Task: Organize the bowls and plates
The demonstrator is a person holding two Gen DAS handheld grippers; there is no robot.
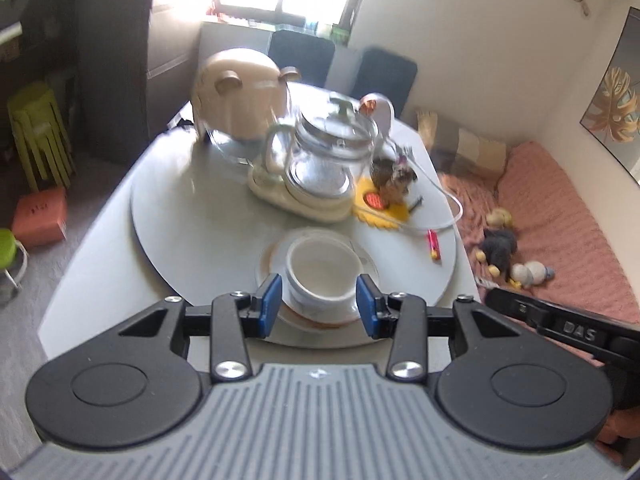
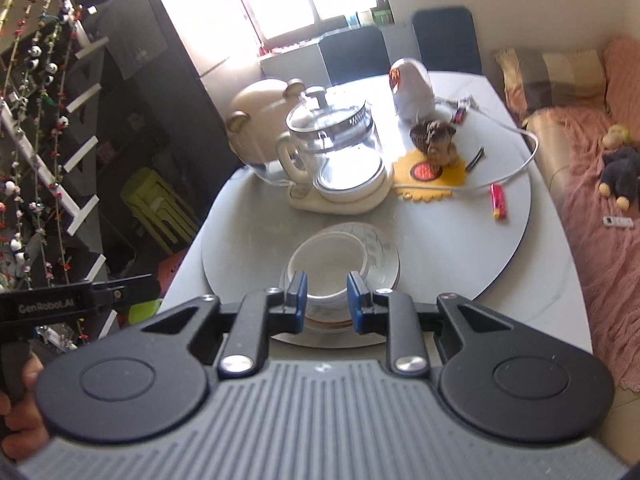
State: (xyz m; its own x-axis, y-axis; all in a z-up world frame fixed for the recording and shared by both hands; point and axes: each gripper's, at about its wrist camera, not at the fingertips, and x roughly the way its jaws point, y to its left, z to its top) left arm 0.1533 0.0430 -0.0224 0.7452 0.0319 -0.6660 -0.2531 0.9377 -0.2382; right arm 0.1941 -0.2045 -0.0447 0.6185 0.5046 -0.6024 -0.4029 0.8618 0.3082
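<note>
White round bowl (image 1: 323, 276) sits on a white plate with a brown rim (image 1: 316, 320), near the front edge of the big grey round turntable (image 1: 180, 216). Both grippers hang in the air above it and hold nothing. The left gripper (image 1: 319, 306) has its blue pads apart. The right gripper (image 2: 327, 301) has its pads closer together, still with a gap. Behind the bowl stands a clear glass kettle (image 1: 324, 152) on a cream base.

one bowl (image 1: 324, 276); one plate (image 1: 316, 312) under it; one glass kettle (image 1: 328, 152); one red lighter (image 1: 434, 244); two dark chairs (image 1: 302, 54)
</note>
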